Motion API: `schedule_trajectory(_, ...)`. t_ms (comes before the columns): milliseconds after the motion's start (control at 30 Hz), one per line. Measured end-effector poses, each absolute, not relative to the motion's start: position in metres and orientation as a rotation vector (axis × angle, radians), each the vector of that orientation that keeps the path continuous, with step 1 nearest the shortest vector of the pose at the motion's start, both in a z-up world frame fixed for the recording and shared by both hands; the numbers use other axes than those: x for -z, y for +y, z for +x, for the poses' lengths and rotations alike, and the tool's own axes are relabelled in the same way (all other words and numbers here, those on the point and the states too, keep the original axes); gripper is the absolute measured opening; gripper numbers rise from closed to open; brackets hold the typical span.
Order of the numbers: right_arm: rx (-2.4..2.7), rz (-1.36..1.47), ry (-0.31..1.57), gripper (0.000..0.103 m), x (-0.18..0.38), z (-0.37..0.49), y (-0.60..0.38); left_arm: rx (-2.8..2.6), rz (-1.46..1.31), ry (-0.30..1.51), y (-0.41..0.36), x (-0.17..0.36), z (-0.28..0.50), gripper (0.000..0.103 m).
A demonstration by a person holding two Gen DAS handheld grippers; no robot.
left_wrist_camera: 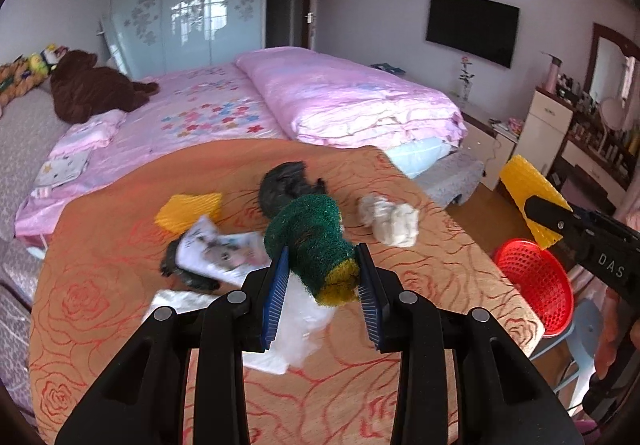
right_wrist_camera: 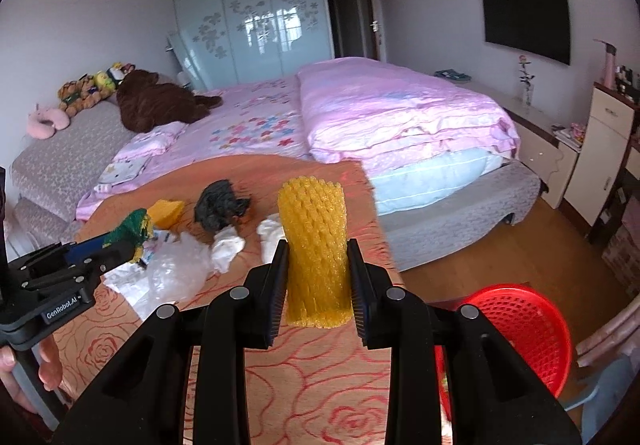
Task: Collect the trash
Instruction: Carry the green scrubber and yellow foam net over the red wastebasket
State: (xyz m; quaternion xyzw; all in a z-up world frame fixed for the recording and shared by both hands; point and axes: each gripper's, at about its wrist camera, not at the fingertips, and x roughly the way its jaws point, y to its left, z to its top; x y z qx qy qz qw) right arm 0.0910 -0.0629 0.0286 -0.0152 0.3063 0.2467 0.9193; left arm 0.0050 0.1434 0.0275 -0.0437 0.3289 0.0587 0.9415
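Observation:
My left gripper [left_wrist_camera: 322, 281] is shut on a green and yellow scouring sponge [left_wrist_camera: 310, 241], held above the table with the rose-patterned cloth [left_wrist_camera: 120, 297]. My right gripper [right_wrist_camera: 318, 277] is shut on a yellow foam net sleeve [right_wrist_camera: 314, 245], upright between its pads. The sleeve [left_wrist_camera: 528, 189] also shows in the left wrist view, over the table's right edge. On the table lie a black crumpled bag [left_wrist_camera: 284, 185], a second yellow foam net [left_wrist_camera: 188, 209], a printed paper [left_wrist_camera: 224, 249], white tissue wads [left_wrist_camera: 392, 221] and clear plastic [right_wrist_camera: 180, 269]. A red mesh basket [right_wrist_camera: 520, 329] stands right of the table.
A bed with pink covers [left_wrist_camera: 320, 97] runs behind the table, with plush toys [right_wrist_camera: 152, 101] at its head. The red basket [left_wrist_camera: 536, 285] rests on a pale blue stool [left_wrist_camera: 580, 333]. A dresser [left_wrist_camera: 592, 133] and wall television [left_wrist_camera: 472, 27] are at the right. A hand [right_wrist_camera: 44, 369] holds the left gripper's handle.

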Motion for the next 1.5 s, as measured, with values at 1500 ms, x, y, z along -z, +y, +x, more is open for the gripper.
schedule_trajectory(1500,-0.059,0.120,0.684,0.028,0.012,0.109,-0.262,0.335,0.065,0.836,-0.068,0.018,0.105,0.032)
